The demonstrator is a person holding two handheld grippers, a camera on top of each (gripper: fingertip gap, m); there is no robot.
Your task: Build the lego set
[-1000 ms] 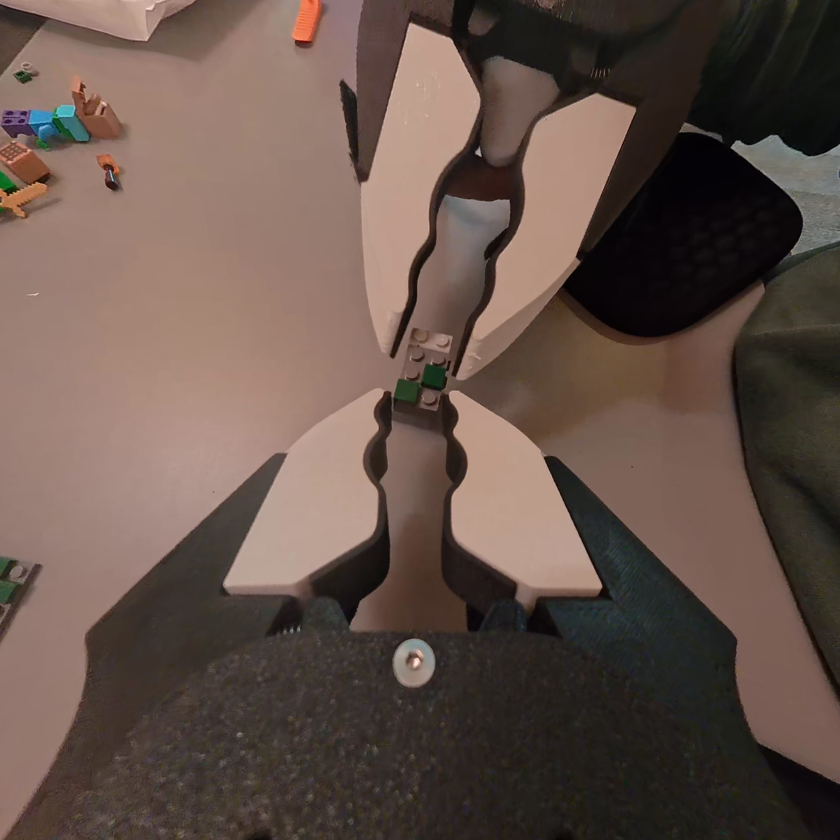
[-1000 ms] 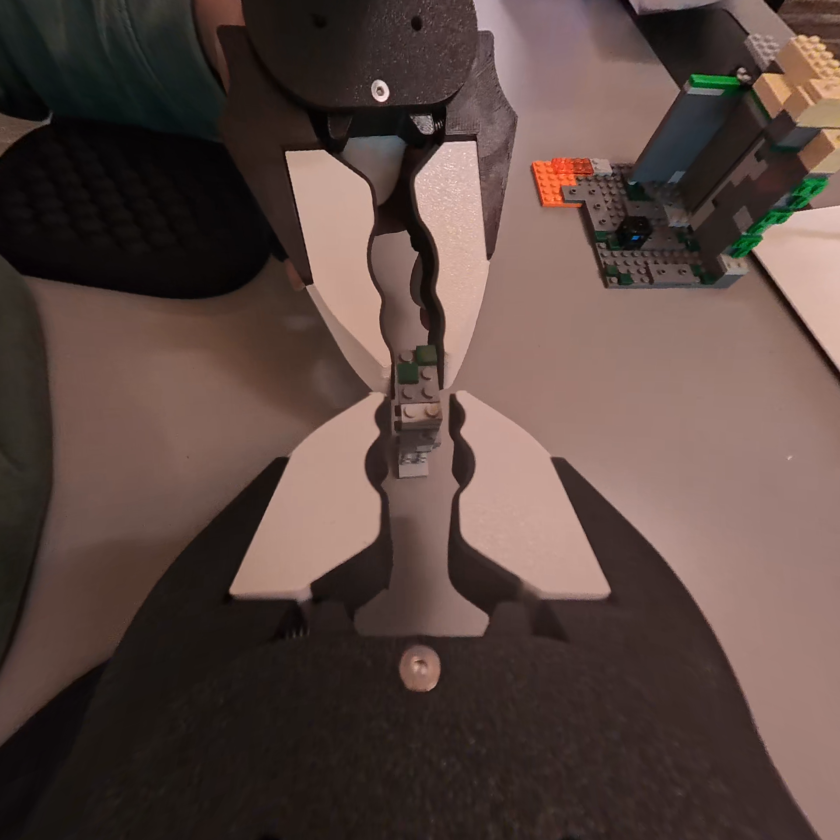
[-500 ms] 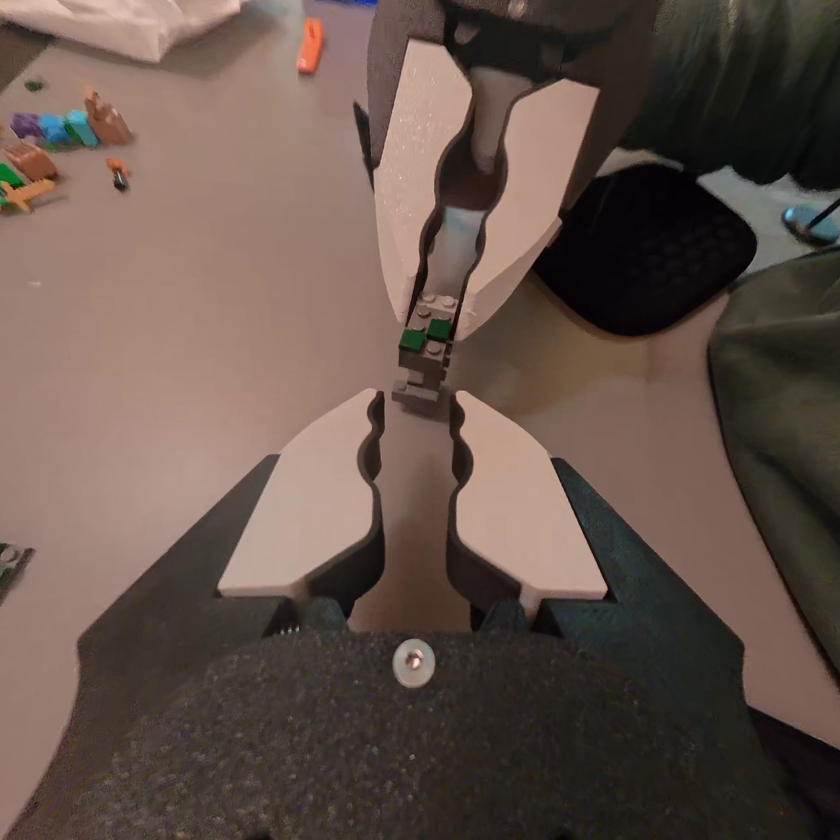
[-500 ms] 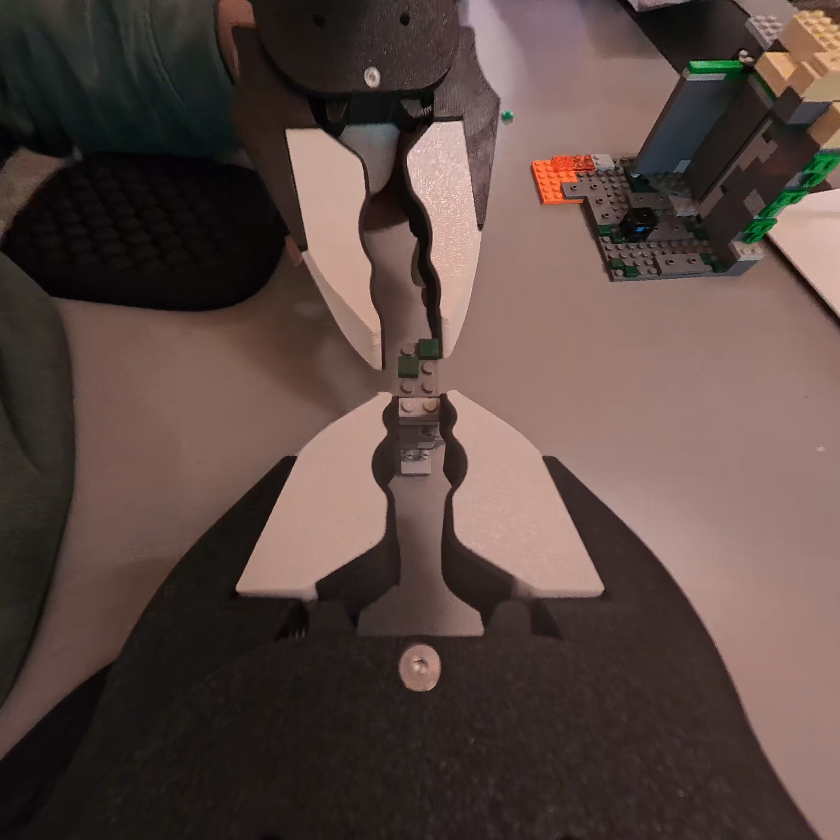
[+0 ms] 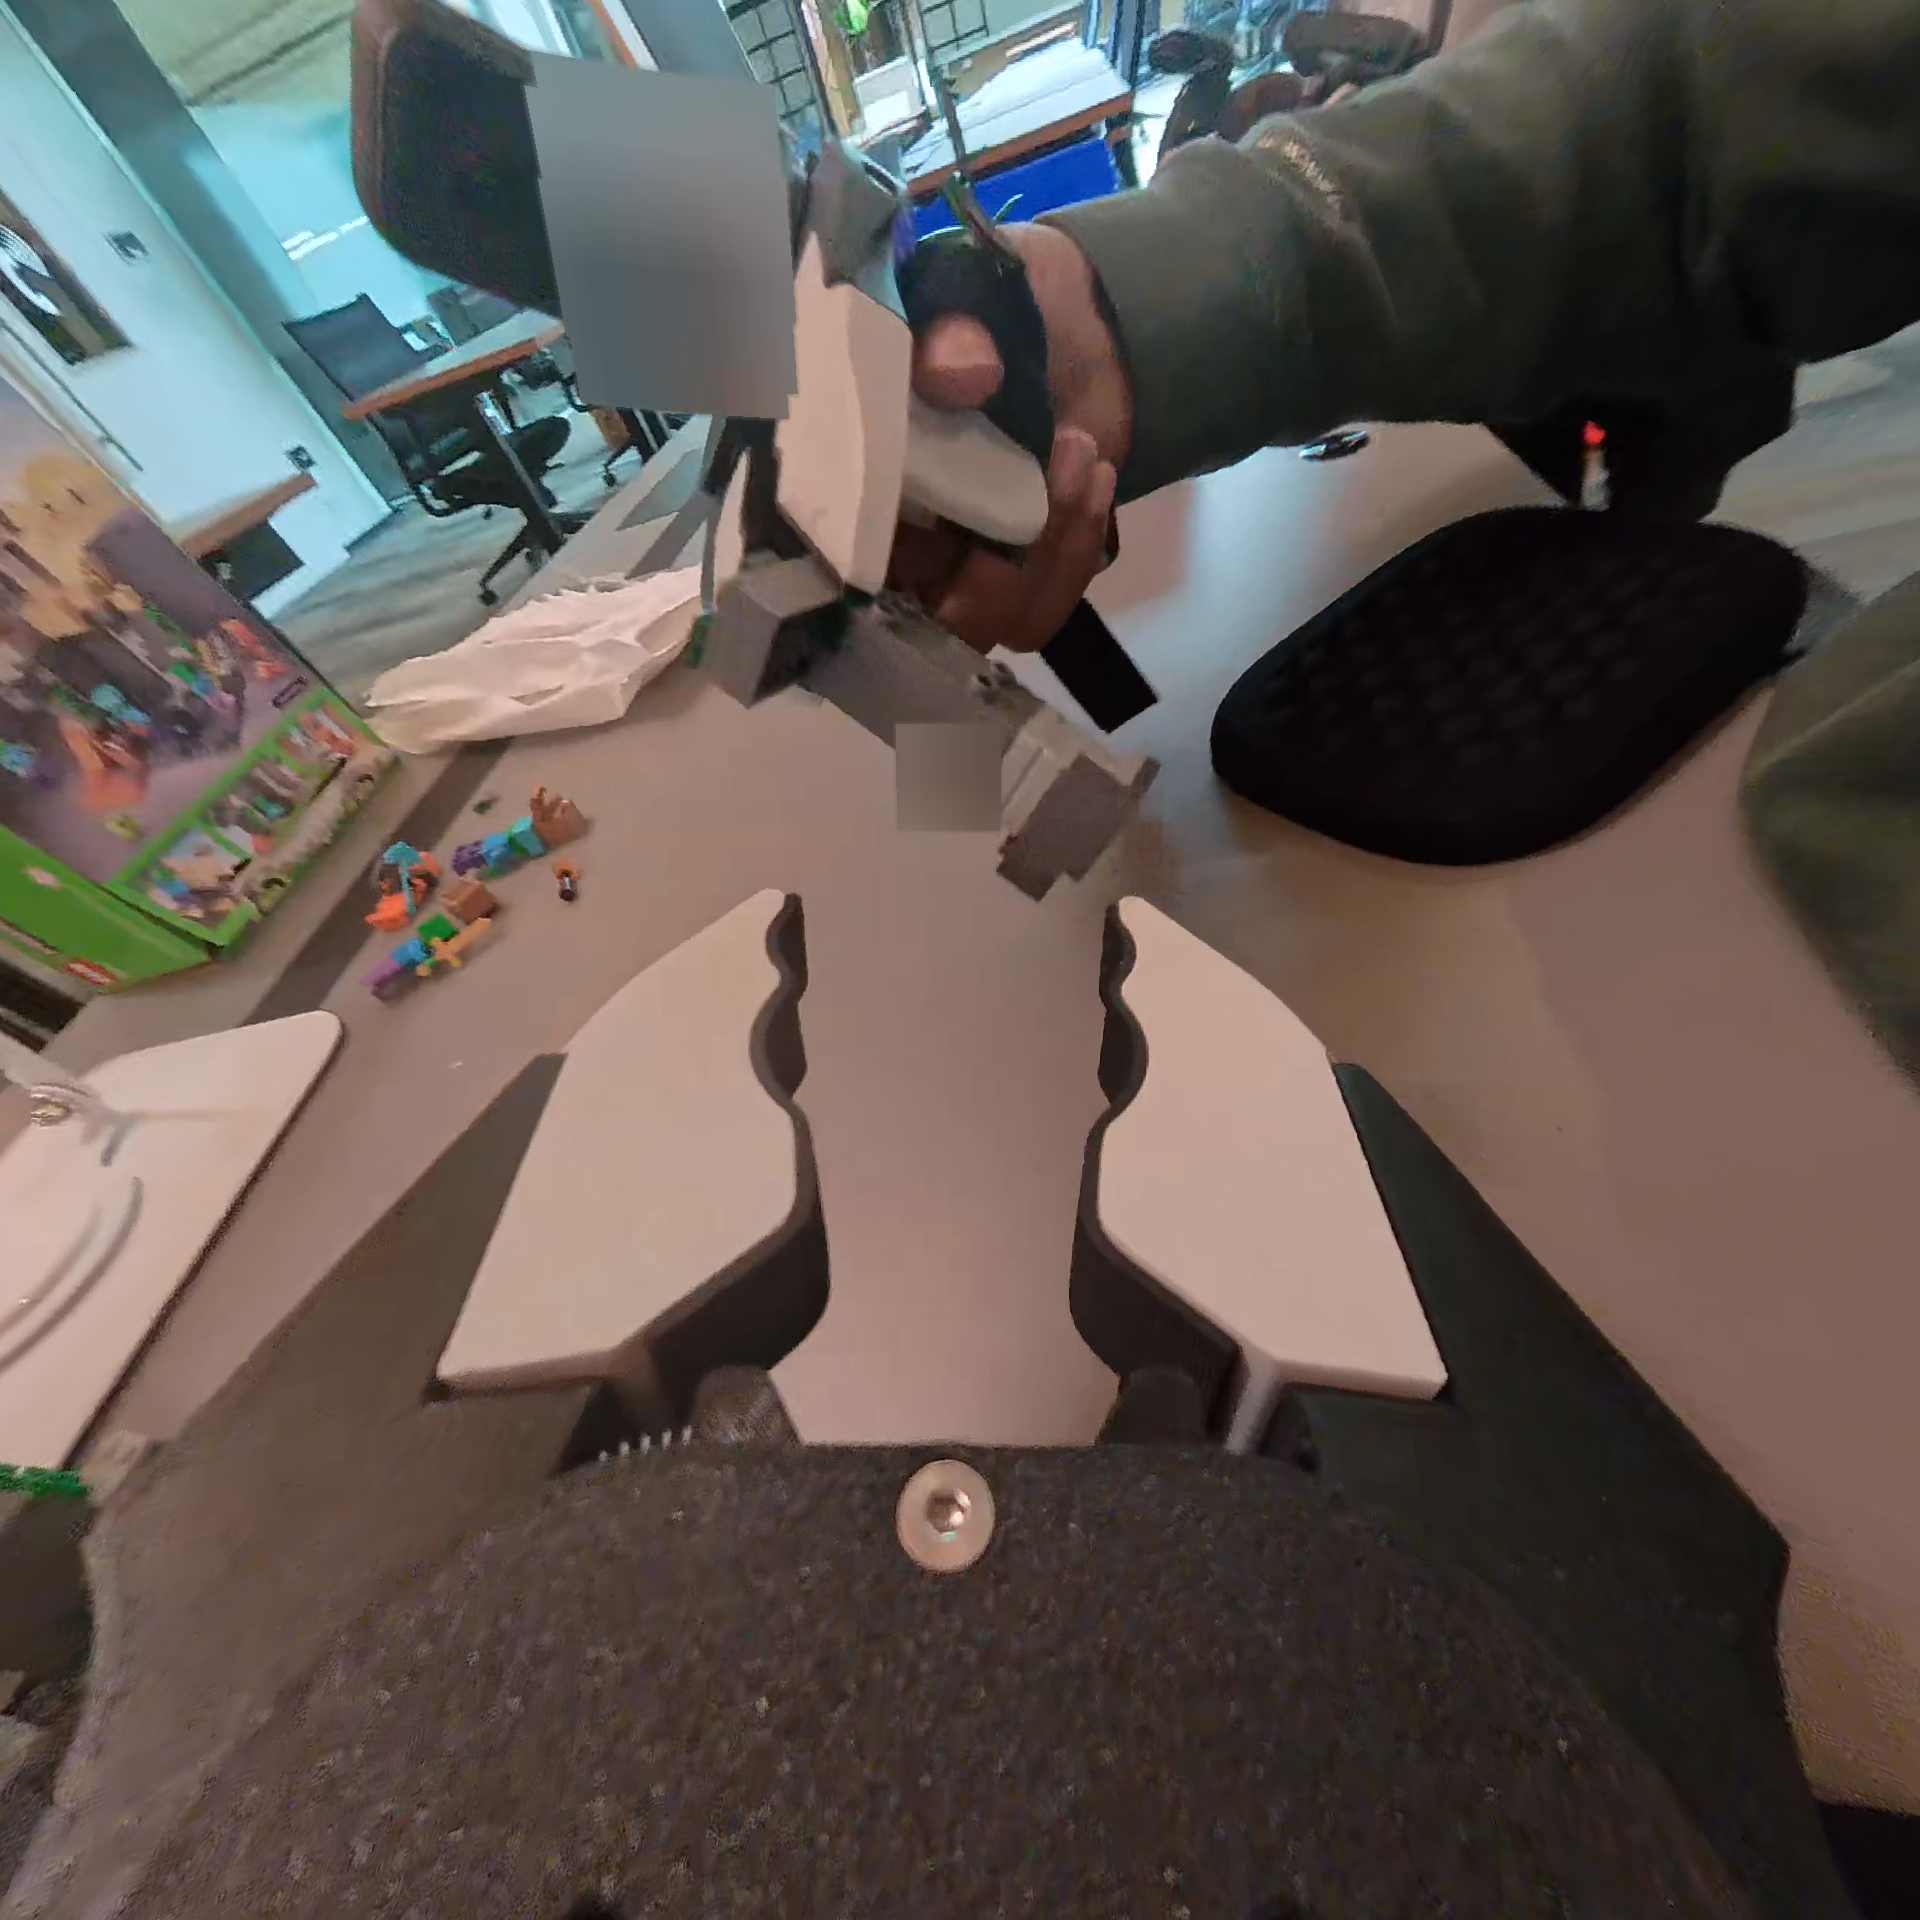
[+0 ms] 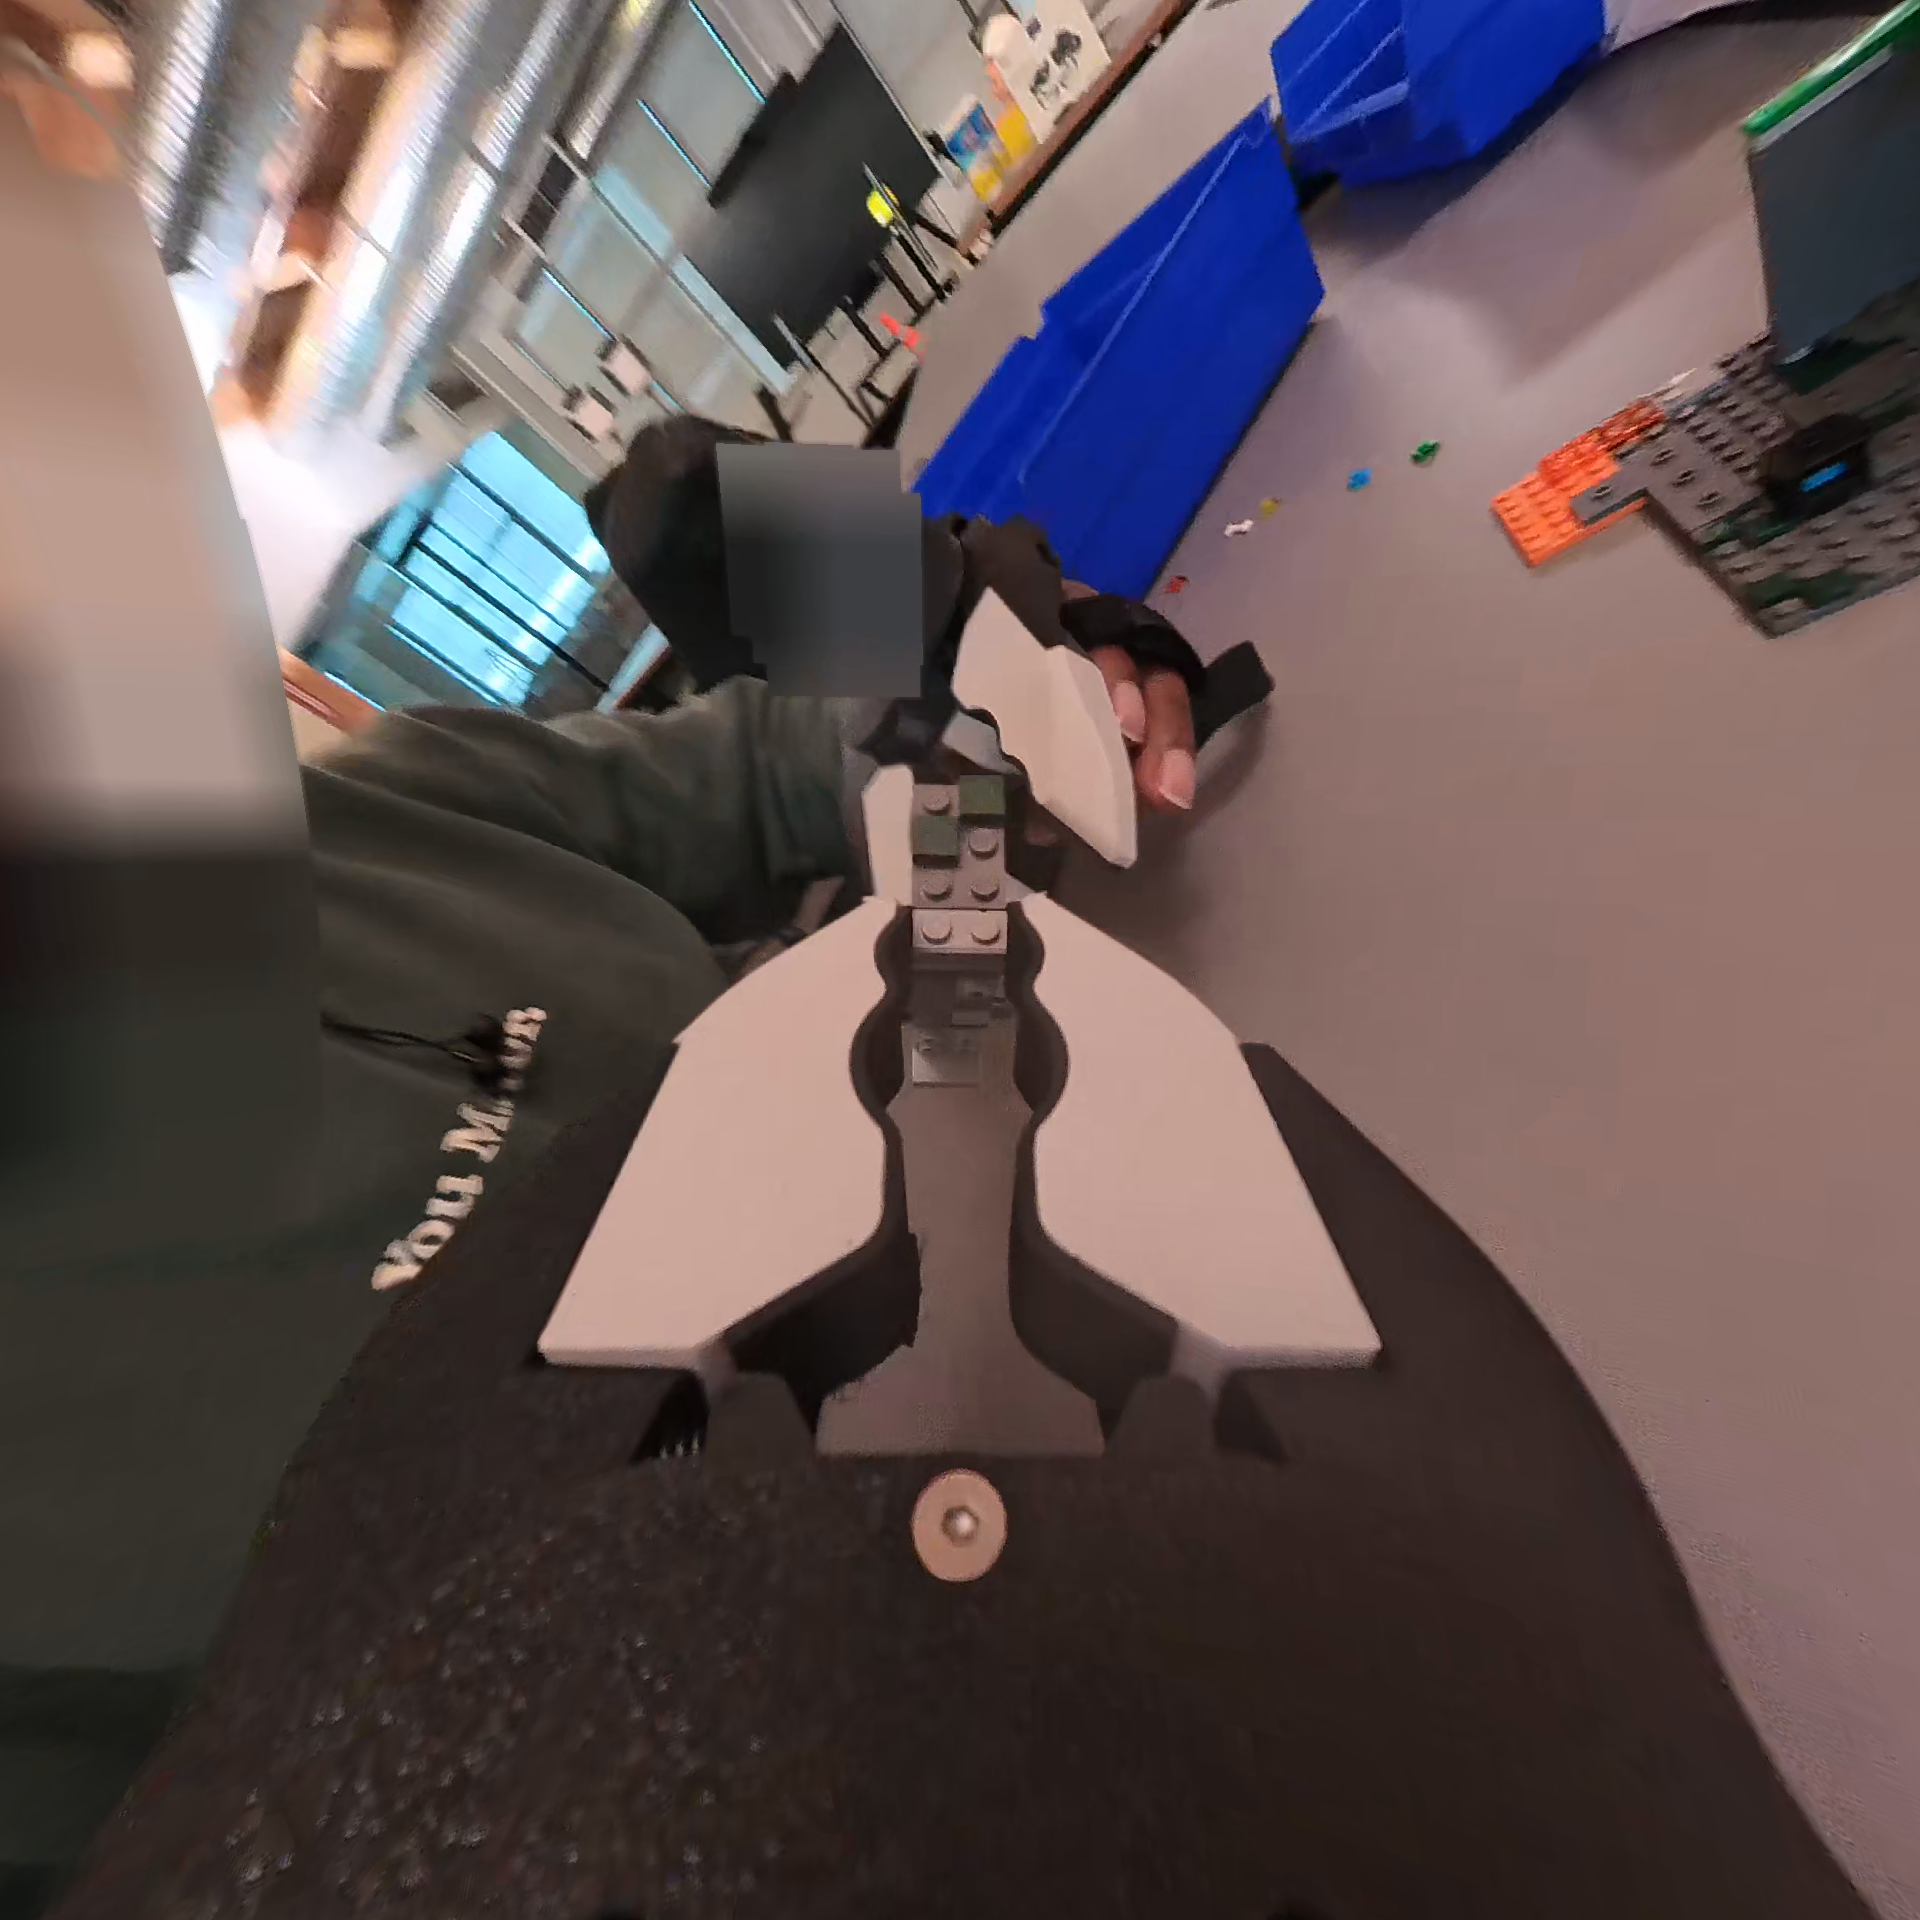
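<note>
The small grey lego sub-assembly, a stack with two dark green tiles on top, is up in the air above the surface, pinched in the right gripper, whose fingers are closed tight on its lower bricks. The left gripper has its fingers spread wide, holding nothing. Looks like a mid-carry step to me. Next it probably needs lining up with the main build on its grey baseplate off to the right, then pressing down square.
</note>
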